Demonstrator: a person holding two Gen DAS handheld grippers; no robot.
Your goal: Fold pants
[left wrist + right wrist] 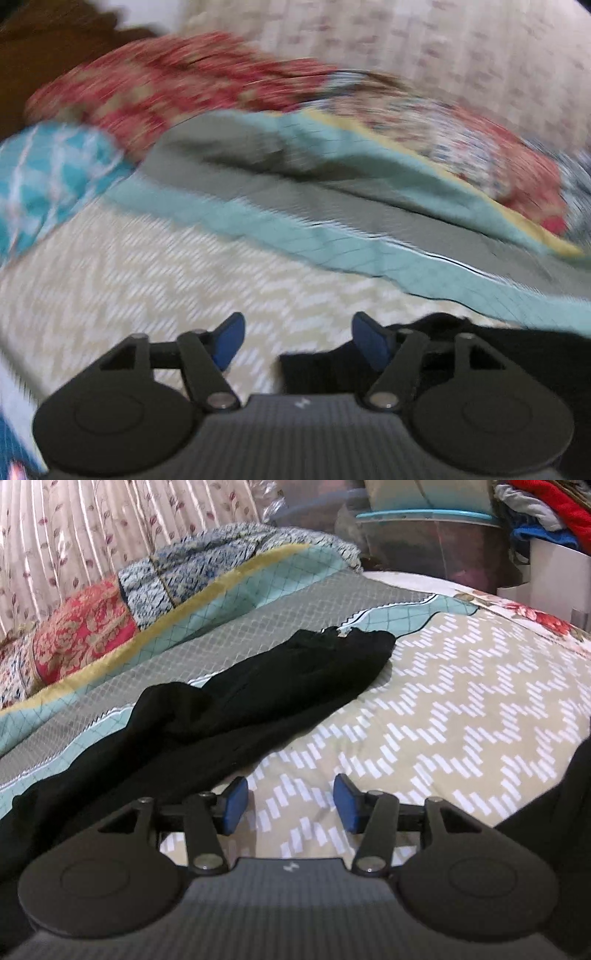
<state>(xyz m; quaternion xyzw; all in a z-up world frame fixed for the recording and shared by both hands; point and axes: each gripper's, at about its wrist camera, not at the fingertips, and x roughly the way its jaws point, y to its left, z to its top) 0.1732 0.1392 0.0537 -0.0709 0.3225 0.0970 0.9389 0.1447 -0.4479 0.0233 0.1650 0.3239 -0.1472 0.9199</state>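
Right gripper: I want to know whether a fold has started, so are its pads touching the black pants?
Apart. The right wrist view shows the right gripper open over bare bedspread, the black pants lying beside it.

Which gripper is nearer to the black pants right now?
Left, narrowly. The left gripper is open with its right finger over an edge of the pants. The right gripper is open over bare bedspread, pants just beside its left finger.

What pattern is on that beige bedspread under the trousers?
White dashes in zigzag rows on the beige cotton bedspread, clearest in the right wrist view.
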